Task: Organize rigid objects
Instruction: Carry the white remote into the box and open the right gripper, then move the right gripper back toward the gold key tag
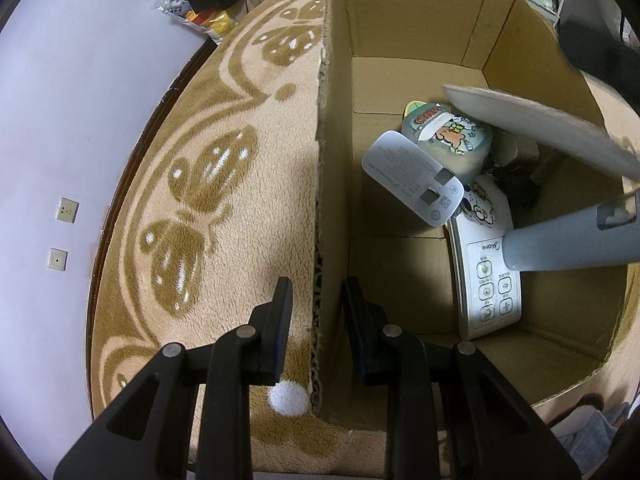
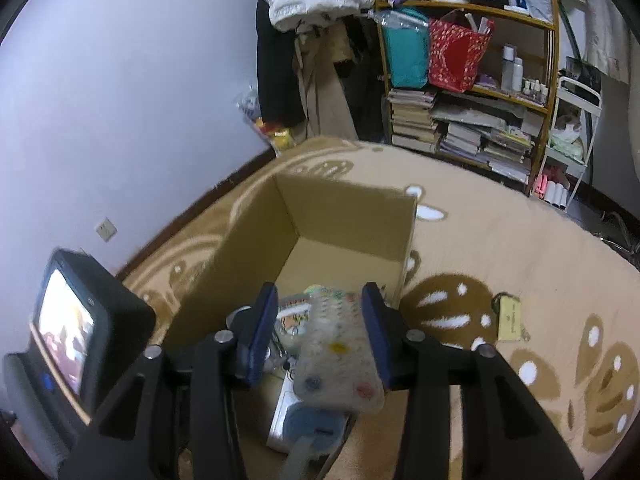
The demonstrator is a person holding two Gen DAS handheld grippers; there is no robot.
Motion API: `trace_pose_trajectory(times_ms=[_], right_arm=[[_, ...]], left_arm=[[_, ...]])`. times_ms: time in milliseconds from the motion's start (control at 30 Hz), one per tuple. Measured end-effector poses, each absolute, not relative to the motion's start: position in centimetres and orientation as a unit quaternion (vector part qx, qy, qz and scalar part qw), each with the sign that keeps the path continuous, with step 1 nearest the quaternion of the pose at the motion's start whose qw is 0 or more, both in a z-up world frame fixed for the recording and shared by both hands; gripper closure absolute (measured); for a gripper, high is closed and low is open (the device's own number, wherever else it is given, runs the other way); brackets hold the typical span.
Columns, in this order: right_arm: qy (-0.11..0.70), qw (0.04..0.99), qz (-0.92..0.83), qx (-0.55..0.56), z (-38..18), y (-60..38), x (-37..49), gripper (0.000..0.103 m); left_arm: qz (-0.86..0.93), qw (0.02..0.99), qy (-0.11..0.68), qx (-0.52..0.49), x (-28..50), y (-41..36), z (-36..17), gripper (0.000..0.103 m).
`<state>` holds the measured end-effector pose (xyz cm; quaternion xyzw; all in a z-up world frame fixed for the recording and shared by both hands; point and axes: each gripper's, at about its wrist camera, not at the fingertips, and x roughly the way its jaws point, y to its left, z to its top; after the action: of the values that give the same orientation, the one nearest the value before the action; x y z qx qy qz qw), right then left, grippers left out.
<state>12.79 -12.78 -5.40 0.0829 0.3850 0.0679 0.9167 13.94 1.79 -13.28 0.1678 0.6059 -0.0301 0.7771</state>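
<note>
The remote (image 2: 340, 354), pale with coloured buttons, sits blurred between the right gripper (image 2: 322, 336) fingers above the open box (image 2: 348, 216); the pads look spread wider than it, though the blur makes it hard to say whether they touch it at all. From the left wrist the same remote (image 1: 540, 128) shows as a grey slab slanting over the box's right side. Down inside the box (image 1: 416, 40) I count three more things: a white charger (image 1: 412, 178) with two prongs up, leaning on a sticker-covered case (image 1: 452, 140), and a white AC remote (image 1: 486, 276) lying flat along the floor, its near end crossed by a pale grey bar I can't identify. The left gripper (image 1: 316, 320) is spread, its fingers straddling the box's left wall, one pad outside over the rug (image 1: 200, 184), one inside, neither visibly pressing the cardboard. The rug is beige fleece with brown butterfly and leaf patterns, running up to a lilac wall (image 1: 80, 100) with two sockets (image 1: 67, 209). Only the right view takes in the room: a bookshelf (image 2: 472, 92) packed with books and bags, hanging coats (image 2: 312, 0), a small yellow box (image 2: 509, 318) lying alone on the rug, and a lit screen (image 2: 64, 328) at left.
</note>
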Motion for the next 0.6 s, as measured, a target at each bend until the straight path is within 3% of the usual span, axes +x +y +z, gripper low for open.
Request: trace_pose_trajectory(times_ms=[67,167,333,600], right_arm=[[0.365,0.926,0.059,0.083,-4.4,-13.5,12.3,0.026],[0.353,0.934,0.03,0.048,-3.1,-14.3,11.9,0.016],[0.343,0.937,-0.006,0.063,-2.7,-17.5,12.1,0.01],[0.374,0.919,-0.051,0.11,-6.3,-22.5,13.6,0.009]], left_arm=[[-0.03,0.777,0.606,0.167,13.9,1.8,-13.3,0.077],[-0.031,0.777,0.606,0.164,13.8,1.8,-13.3,0.077],[-0.031,0.777,0.606,0.165,13.8,2.0,-13.3,0.076],[-0.031,0.777,0.606,0.166,13.8,1.9,-13.3,0.076]])
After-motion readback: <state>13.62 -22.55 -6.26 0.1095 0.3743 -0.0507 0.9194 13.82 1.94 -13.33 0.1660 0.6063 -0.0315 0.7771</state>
